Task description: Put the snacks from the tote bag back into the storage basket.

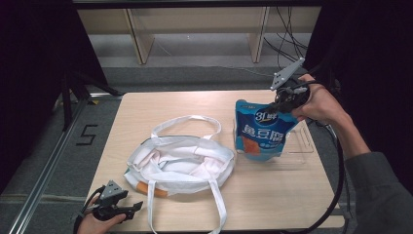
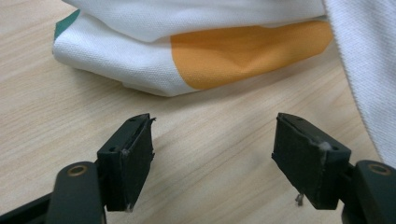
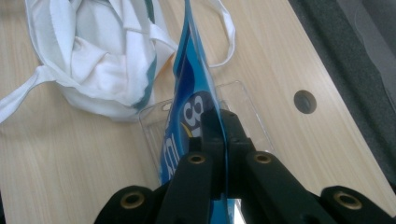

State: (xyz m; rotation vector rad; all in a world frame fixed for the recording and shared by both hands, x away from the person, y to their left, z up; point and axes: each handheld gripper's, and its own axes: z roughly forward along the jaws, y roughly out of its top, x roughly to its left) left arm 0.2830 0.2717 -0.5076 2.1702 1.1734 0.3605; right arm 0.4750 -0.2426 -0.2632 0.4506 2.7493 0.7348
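- Left gripper [image 1: 127, 208] is held low at the near left corner of the table [image 1: 272, 204], its fingers [image 2: 128, 158] spread apart with nothing between them; bare wood is seen in the gap.
- Tote bag [image 1: 180, 163], white cloth with an orange patch, lies slumped just beyond those fingers, its mouth gaping upward and its handles trailed toward the near and far edges.
- Blue pouch [image 1: 260, 131] is gripped by its top corner in the closed fingers of the right gripper [image 1: 282, 103], and hangs upright, long axis vertical, over a clear tray [image 1: 302, 146] on the right side of the table.
- Pouch is judged to lie just to the right of the bag mouth, near but apart; a leftward carry is called for.
- Left gripper is the nearer to the bag rim, should the mouth need holding open.
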